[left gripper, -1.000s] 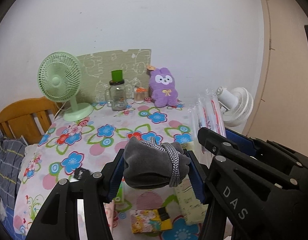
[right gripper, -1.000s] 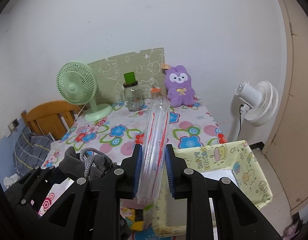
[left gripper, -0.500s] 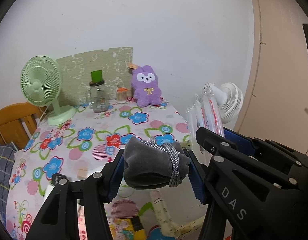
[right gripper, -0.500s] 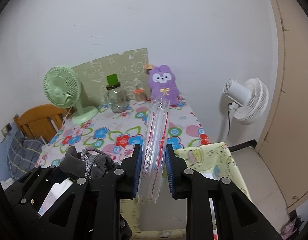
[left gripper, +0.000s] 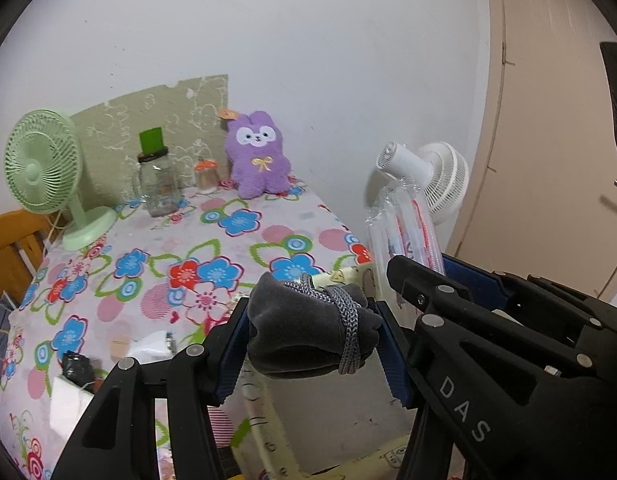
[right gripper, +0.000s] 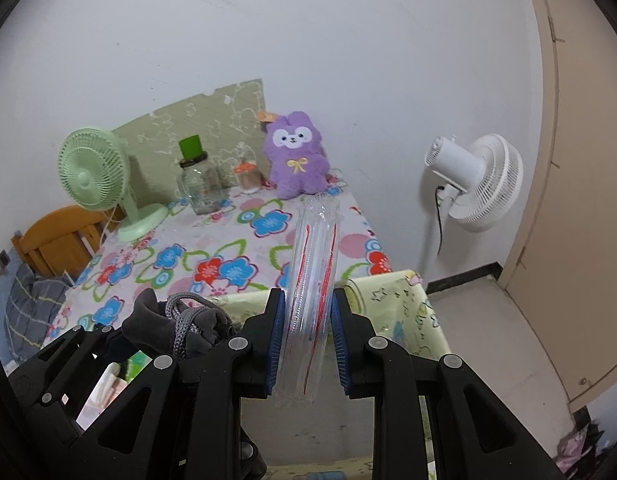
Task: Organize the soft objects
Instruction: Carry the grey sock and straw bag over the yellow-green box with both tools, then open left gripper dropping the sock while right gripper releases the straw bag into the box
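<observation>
Two grips: left gripper (left gripper: 314,338) clamps a rope-tied grey cloth bundle (left gripper: 308,330) crosswise; right gripper (right gripper: 307,340) pinches a clear straw pack (right gripper: 312,280), its long axis pointing toward the purple plush (right gripper: 296,156).

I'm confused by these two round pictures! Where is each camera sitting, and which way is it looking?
Left wrist view: sits on the left gripper, looking forward and down at the flowered table; its fingers squeeze a grey cloth bundle tied with cord.
Right wrist view: sits on the right gripper, facing the same way; its fingers pinch a clear plastic packet with red stripes.
Both show the purple plush bunny, the green table fan and the white standing fan.
</observation>
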Available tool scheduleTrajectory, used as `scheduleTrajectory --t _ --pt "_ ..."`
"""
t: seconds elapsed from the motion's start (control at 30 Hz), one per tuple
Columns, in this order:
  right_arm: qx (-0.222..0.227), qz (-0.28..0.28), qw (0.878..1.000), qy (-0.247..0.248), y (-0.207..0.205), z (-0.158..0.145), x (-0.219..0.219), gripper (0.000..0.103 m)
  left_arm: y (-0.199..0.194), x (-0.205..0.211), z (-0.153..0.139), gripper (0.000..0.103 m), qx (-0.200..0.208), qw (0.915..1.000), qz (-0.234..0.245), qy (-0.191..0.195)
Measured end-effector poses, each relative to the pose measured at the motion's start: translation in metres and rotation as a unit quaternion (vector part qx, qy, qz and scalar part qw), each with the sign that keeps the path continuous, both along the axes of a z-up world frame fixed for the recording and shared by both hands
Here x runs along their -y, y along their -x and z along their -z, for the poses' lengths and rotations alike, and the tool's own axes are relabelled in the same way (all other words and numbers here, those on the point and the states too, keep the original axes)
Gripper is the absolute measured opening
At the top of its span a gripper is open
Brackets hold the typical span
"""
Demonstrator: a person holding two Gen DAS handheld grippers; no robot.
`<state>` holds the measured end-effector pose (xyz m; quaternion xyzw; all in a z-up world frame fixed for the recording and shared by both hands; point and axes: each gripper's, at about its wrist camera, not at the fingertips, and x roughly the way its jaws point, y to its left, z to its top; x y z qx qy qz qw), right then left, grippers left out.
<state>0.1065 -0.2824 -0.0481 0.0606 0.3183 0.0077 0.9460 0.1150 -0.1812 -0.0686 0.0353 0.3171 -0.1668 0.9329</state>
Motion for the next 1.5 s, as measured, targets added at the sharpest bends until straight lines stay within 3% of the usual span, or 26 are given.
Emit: scheduleTrajectory --t 0.27,0.37,0.63,0.93,1.03,1.1,1.13,1.5 --pt "-0.024 0.012 1.0 0.006 -0.007 0.017 0.013 0.026 -0.013 0.012 0.018 0.063 -0.036 0.9993 0.012 -0.001" --pt "-0.031 0.01 0.999 0.005 -0.009 0.022 0.016 0.026 -0.017 0.015 0.024 0.071 -0.047 0.9988 0.015 -0.004" --pt "-0.045 0.0 0.999 0.002 -0.011 0.028 0.022 0.026 -0.018 0.024 0.027 0.083 -0.053 0.9981 0.024 -0.02" --pt "-0.059 -0.003 0.998 -0.008 -0.015 0.032 0.026 0.028 -0.019 0.026 0.026 0.087 -0.06 0.9976 0.027 -0.021" --pt "-0.063 0.001 0.998 -0.008 -0.015 0.032 0.027 0.036 -0.018 0.027 0.027 0.089 -0.063 0.9973 0.033 -0.021" --pt "-0.063 0.004 0.998 -0.007 -0.014 0.032 0.028 0.06 -0.016 0.028 0.027 0.09 -0.062 0.9973 0.035 -0.02" --pt "-0.059 0.006 0.998 -0.008 -0.012 0.031 0.029 0.064 -0.016 0.028 0.026 0.091 -0.061 0.9973 0.036 -0.019" --pt "-0.041 0.013 0.999 0.001 -0.003 0.02 0.023 0.082 -0.007 0.021 0.016 0.091 -0.049 0.9982 0.031 -0.017"
